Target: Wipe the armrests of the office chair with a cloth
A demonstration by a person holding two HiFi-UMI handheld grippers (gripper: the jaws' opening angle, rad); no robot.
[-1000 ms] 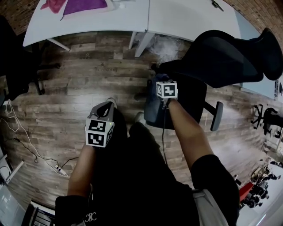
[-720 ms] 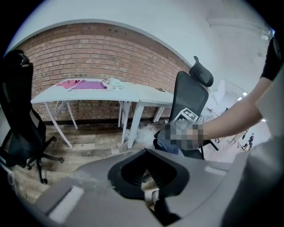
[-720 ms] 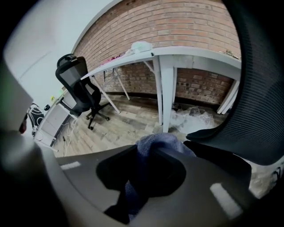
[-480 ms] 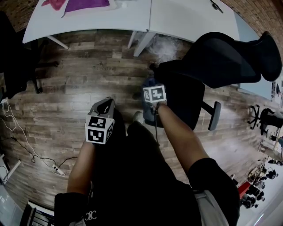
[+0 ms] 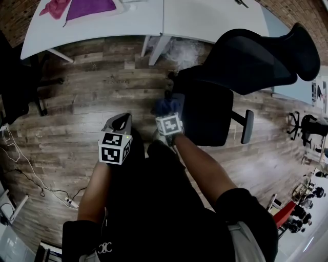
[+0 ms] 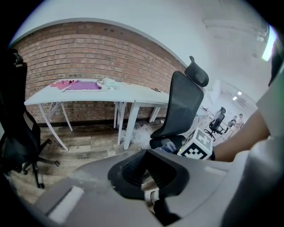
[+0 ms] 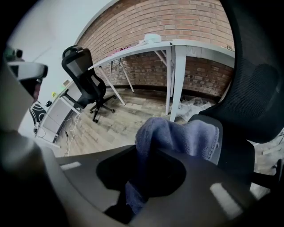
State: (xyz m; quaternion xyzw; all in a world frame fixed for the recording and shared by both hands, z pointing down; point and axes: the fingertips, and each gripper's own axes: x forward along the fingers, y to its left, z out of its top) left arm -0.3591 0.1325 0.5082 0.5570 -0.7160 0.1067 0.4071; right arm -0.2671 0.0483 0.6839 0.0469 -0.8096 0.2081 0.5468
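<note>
Right gripper point(image 5: 166, 115) jaws pinching blue cloth point(image 5: 165, 106). Cloth draped over front end of near armrest point(image 7: 218, 148) of office chair point(image 5: 246, 61). Left gripper point(image 5: 122, 124) jaws pressed together, empty, above wooden floor point(image 5: 77, 102), apart from chair.

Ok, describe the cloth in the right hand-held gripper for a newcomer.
Find the black mesh-backed office chair beside the white table. At its near side, the right hand-held gripper is shut on a bunched blue-grey terry cloth. Unlike the purple and pink cloths on the table, it is held up.
</note>
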